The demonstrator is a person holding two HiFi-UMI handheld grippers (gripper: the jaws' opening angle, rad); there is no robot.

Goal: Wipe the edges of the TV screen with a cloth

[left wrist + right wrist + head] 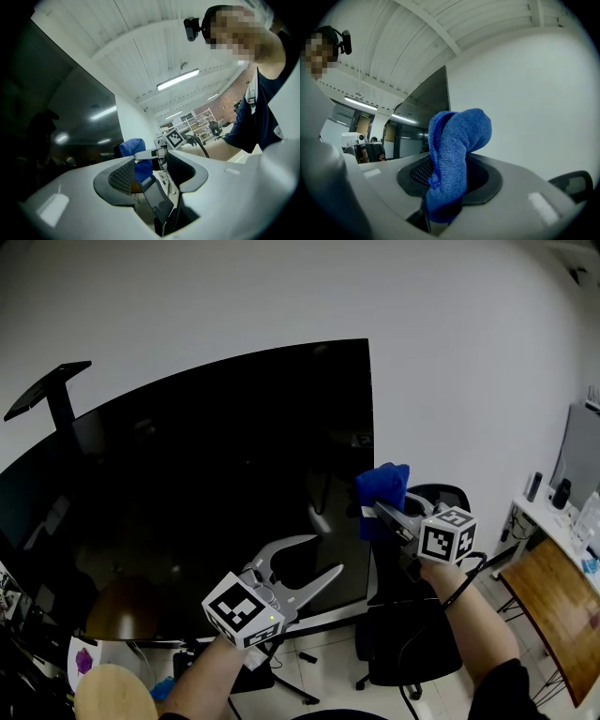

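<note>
Glossy black TV screen, nubby blue microfibre cloth, matt grey plastic claw

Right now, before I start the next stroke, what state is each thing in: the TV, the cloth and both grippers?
TV screen: upright, dark, showing only reflections.
Blue cloth: bunched up, clamped, held at the screen's right edge; contact unclear.
Right gripper: shut on the cloth.
Left gripper: open, holding nothing, low in front of the screen.
</note>
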